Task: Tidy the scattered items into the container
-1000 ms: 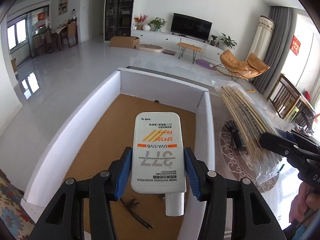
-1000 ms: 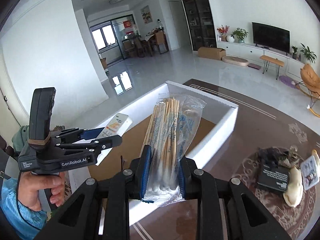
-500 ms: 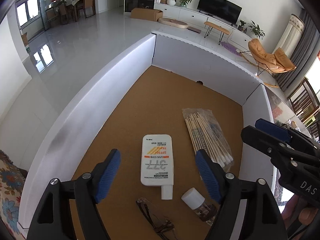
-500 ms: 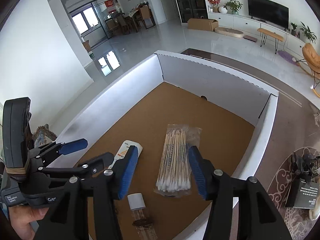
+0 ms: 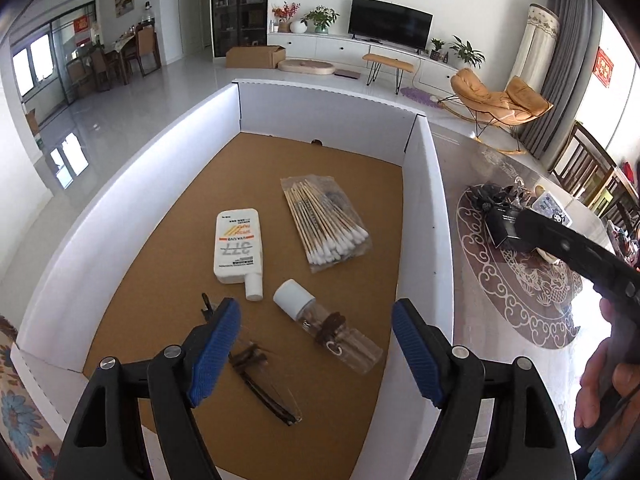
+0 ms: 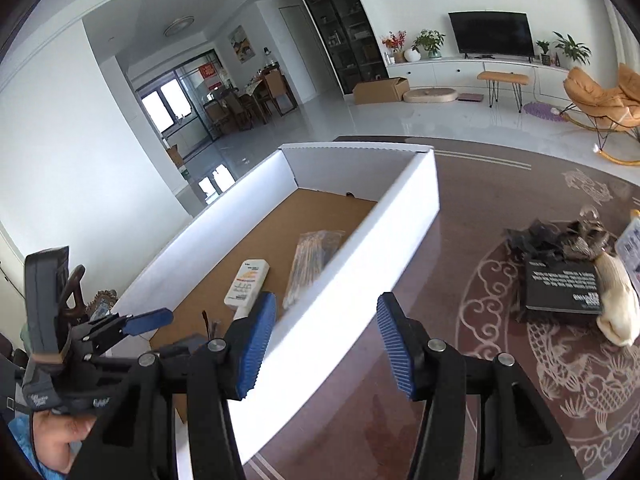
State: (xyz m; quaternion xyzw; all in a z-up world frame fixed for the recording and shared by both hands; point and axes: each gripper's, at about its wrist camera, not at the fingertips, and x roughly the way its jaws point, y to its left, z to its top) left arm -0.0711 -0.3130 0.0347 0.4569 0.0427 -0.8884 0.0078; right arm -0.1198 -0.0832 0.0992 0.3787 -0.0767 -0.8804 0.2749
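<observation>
Fingers of both grippers stand spread and grip nothing. The right gripper (image 6: 326,340) hovers outside the white box (image 6: 400,216), over its right wall, and the remaining clutter — a black packet (image 6: 564,292) with a pale item (image 6: 618,308) touching it — lies to the right of the box. The packet's long edge runs roughly across the fingers. The left gripper (image 5: 316,344) hangs over the box's floor, farther from the clutter — the right arm looks nearer.

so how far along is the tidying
Four items already lie in the white box: sunscreen tube, cotton swab pack, clear bottle and glasses. Nothing is in hand: left gripper and right gripper are both open and empty. Left on the table: black packet, a cream item and a dark clump.
</observation>
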